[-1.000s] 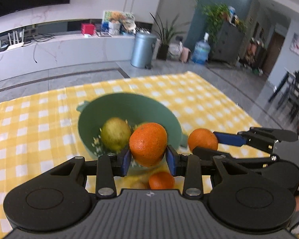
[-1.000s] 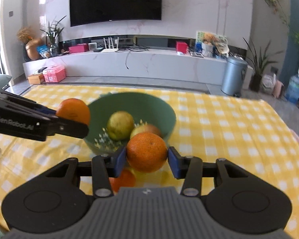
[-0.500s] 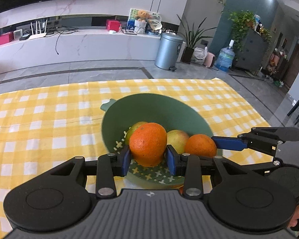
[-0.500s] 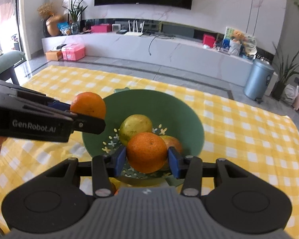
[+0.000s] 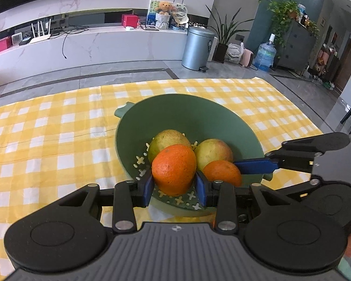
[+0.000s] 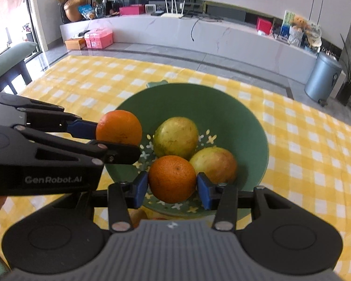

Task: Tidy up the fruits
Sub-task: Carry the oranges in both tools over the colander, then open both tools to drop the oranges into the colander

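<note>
A green bowl (image 5: 182,112) (image 6: 222,107) stands on the yellow checked tablecloth and holds two yellow-green fruits (image 5: 168,139) (image 6: 175,134). My left gripper (image 5: 174,186) is shut on an orange (image 5: 174,172) and holds it over the bowl's near left side; it shows in the right wrist view too (image 6: 118,126). My right gripper (image 6: 172,187) is shut on a second orange (image 6: 172,178), over the bowl's near side; the left wrist view shows that orange (image 5: 222,172) partly hidden by my fingers.
The tablecloth (image 5: 46,140) covers the table around the bowl. Under the right gripper a bit of other fruit (image 6: 138,216) lies on the cloth in front of the bowl. A green chair (image 6: 9,56) stands at the table's left edge.
Both grippers have moved forward and down with their oranges, from in front of the bowl to over its inside. The bowl now fills more of both views.
</note>
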`<state>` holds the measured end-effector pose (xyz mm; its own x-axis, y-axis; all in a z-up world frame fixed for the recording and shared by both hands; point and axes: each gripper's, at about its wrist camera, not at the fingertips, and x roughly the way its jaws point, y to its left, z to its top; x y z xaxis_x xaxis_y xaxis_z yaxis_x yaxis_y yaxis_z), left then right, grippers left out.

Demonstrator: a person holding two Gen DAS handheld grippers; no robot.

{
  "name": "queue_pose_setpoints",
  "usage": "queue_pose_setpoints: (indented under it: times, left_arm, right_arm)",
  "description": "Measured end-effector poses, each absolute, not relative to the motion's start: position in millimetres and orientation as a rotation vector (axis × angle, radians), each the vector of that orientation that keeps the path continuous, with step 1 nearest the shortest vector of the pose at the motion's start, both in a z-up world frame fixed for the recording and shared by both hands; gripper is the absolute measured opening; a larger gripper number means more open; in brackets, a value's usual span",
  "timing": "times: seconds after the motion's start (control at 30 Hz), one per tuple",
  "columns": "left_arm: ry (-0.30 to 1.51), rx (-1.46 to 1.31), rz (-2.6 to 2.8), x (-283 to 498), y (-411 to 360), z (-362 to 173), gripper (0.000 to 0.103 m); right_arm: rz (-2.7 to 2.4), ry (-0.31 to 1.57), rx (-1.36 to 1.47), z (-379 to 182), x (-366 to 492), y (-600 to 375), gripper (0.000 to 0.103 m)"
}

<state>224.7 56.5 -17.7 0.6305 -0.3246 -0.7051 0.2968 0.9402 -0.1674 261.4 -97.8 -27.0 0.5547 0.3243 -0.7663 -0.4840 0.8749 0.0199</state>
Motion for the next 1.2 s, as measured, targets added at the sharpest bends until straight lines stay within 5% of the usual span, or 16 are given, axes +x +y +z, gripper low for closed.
queue_pose_setpoints:
  times: [0.43, 0.8, 1.2]
  left_arm:
    - [0.809, -0.049, -0.365, 226.1, 58.4, -20.5, 0.042]
    - [0.750, -0.061, -0.357, 220.5, 59.3, -13.0, 0.061]
    - [0.653, -0.006, -0.371, 194.5, 57.9, 16.8, 0.067]
  right_arm:
    - [0.458, 0.903, -0.197, -32.7, 266.8, -101.1, 0.044]
    - [0.434, 0.859, -0.225, -25.0, 260.4, -100.3, 0.057]
    - [0.358, 0.714, -0.176, -4.0, 223.3, -114.2, 0.065]
